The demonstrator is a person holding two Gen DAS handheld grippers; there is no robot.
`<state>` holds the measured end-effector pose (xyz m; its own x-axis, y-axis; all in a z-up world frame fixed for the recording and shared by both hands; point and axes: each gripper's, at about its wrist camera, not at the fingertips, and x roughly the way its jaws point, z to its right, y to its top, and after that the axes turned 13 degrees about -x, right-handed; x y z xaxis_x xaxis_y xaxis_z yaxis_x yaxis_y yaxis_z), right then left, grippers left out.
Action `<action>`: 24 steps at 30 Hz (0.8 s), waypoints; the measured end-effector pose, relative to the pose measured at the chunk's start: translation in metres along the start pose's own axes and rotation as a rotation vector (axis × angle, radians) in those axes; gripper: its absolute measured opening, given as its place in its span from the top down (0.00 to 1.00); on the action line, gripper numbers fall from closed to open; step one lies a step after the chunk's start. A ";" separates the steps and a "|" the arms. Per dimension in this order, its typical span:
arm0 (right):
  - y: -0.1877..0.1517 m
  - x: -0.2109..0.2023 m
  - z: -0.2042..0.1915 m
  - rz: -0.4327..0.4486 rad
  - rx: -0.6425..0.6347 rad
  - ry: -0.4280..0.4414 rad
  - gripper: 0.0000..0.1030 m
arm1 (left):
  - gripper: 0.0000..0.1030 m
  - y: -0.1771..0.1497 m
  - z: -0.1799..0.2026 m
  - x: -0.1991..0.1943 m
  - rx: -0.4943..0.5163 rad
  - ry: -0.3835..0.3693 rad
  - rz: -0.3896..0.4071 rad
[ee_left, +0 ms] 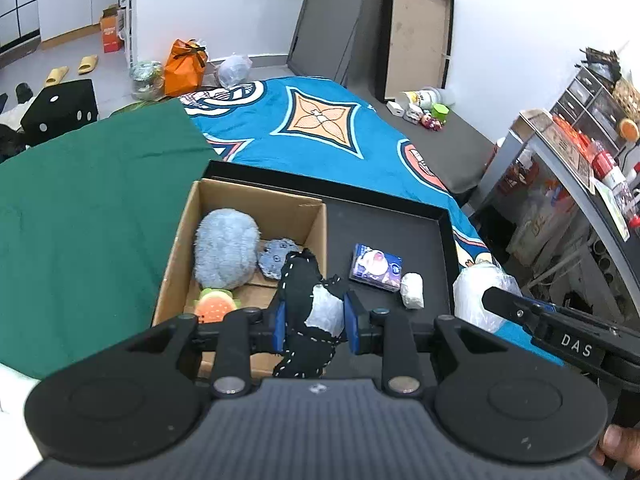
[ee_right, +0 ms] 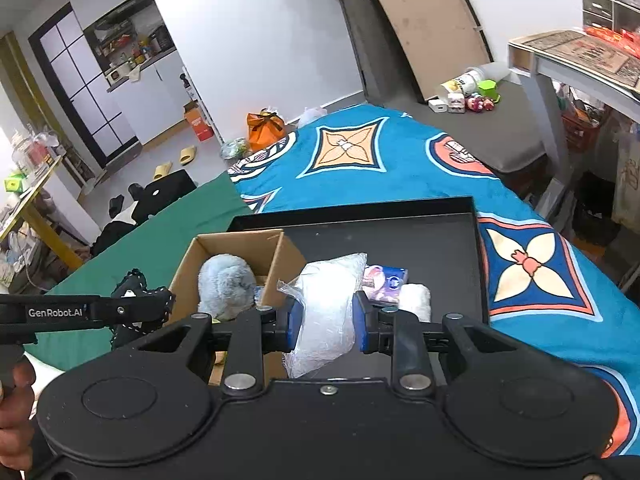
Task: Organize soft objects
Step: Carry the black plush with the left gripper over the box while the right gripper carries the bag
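Note:
My left gripper is shut on a black plush toy with white stitching and a white patch, held above the near right corner of a cardboard box. The box holds a fluffy blue plush, a small blue-grey plush and a burger plush. My right gripper is shut on a white soft object in a clear plastic bag, held above the black tray beside the box. The black toy also shows in the right wrist view.
On the tray lie a blue tissue pack and a white roll. The tray rests on a bed with a blue patterned blanket and a green cover. A cluttered shelf stands at right.

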<state>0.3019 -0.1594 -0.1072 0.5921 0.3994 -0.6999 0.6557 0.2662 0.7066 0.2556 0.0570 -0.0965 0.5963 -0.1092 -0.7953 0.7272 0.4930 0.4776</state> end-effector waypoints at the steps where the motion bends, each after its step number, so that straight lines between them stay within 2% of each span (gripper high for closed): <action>1: 0.001 0.001 -0.003 0.000 -0.004 -0.001 0.74 | 0.73 0.001 -0.003 0.000 -0.005 -0.002 -0.001; 16: 0.019 0.023 -0.037 -0.010 -0.031 0.009 0.74 | 0.72 0.014 -0.043 0.026 -0.048 -0.017 -0.052; 24: 0.029 0.045 -0.056 -0.044 -0.063 0.020 0.74 | 0.72 0.014 -0.056 0.051 -0.062 -0.021 -0.113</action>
<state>0.3211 -0.0845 -0.1125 0.5537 0.4033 -0.7285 0.6494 0.3384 0.6810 0.2768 0.1069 -0.1514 0.5188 -0.1849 -0.8347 0.7685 0.5286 0.3606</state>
